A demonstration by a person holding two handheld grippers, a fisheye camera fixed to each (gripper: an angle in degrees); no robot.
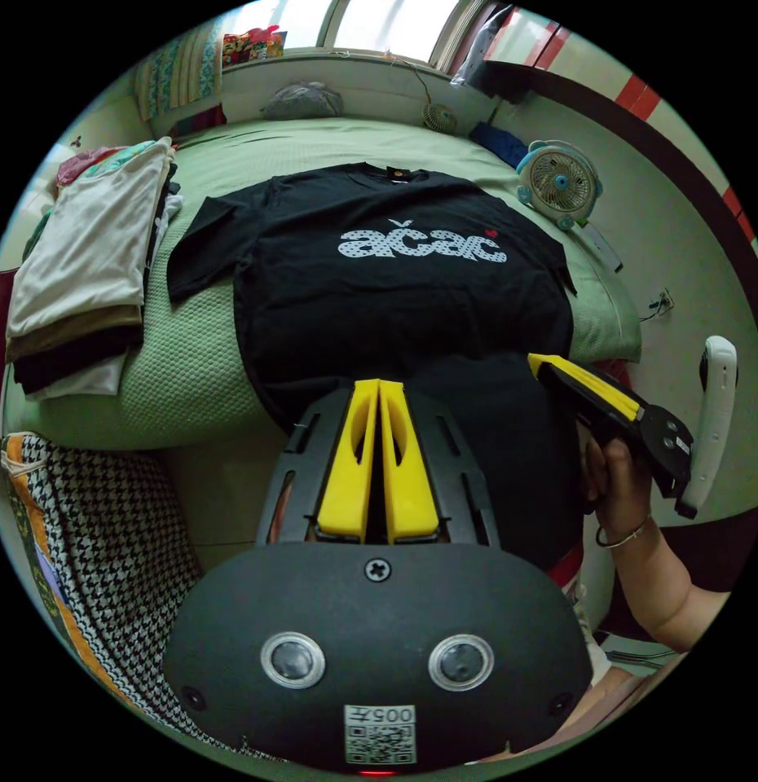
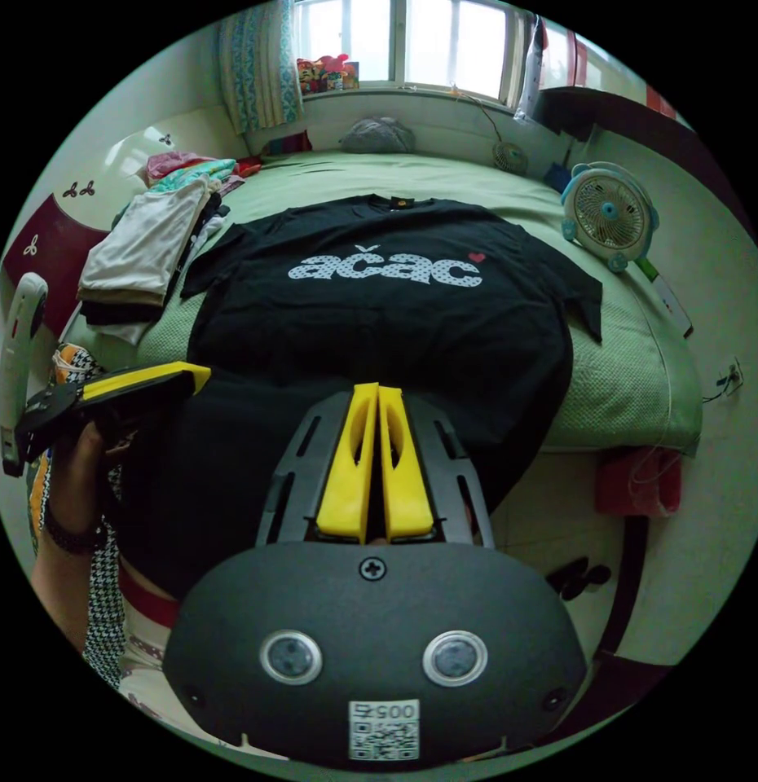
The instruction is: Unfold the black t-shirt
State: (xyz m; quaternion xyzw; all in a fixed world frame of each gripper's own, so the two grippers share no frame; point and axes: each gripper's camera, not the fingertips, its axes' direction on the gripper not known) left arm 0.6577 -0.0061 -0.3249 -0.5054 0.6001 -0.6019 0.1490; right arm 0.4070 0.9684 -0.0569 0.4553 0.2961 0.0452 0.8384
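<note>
Two yellow-jawed grippers work the hem end of a black cotton t-shirt with a white dotted chest print [image 1: 395, 285], which lies face up on a pale green quilted bed [image 1: 200, 383], collar toward the window, both short sleeves out to the sides, its lower part draped over the near edge of the mattress. The left gripper [image 1: 377, 387] has its jaws brought together with barely a slit between them, right at the hanging hem; whether a fold of cloth sits in that slit I cannot tell. The right gripper [image 2: 376, 391] looks the same in its own view, jaws nearly touching over the dark cloth, and again I cannot say if it has hold of anything. From the left gripper view the right one shows off to the side in a person's hand [image 1: 619, 481], just beside the shirt's lower corner.

To my eye the shirt is close to fully open. What is left is the hem: to finish well, each gripper should take one lower corner, draw them apart until the bottom edge is taut, then lay it flat without dragging the chest out of square. A stack of folded light and dark garments [image 1: 85, 277] sits on the bed near one sleeve, and a small pale blue table fan [image 1: 561, 183] near the other.
</note>
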